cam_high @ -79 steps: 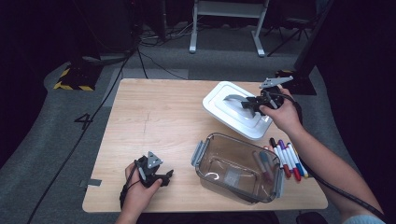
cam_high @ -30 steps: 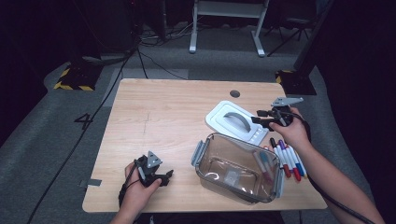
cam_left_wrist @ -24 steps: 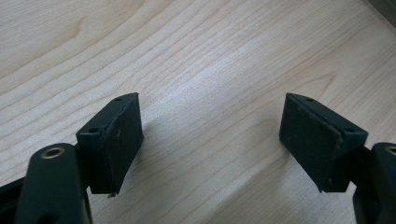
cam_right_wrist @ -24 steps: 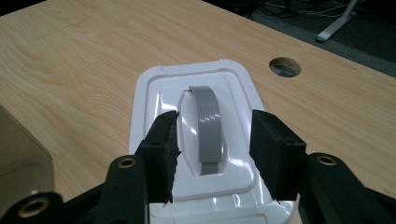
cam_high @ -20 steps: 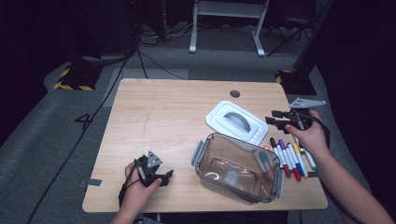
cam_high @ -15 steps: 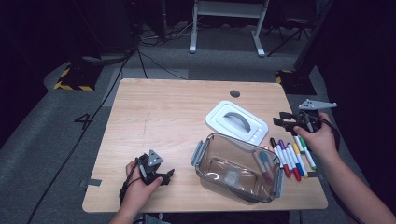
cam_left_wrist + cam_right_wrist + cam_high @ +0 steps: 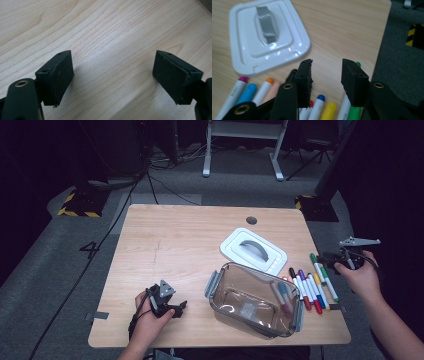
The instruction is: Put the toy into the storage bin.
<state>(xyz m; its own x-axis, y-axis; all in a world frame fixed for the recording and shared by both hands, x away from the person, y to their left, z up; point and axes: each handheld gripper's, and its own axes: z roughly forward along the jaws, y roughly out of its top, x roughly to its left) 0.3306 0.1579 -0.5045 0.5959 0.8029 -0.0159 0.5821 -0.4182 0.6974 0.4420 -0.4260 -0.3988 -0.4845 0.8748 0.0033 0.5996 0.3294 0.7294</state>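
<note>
The right gripper (image 7: 325, 75), jaws just narrowed with nothing between them, hangs over the markers (image 7: 312, 287) lying in a row near the table's (image 7: 175, 245) right edge, so it should descend straight and pinch only one marker across its barrel, while the left gripper (image 7: 113, 75) rests empty and parted near the front edge.

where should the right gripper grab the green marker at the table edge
Take the green marker across the middle of its barrel, coming straight down from above. It lies flat at the outer end of the marker row, so only its top and outer side look free; the right gripper, fingers open and empty, should straddle the barrel crosswise.
</note>
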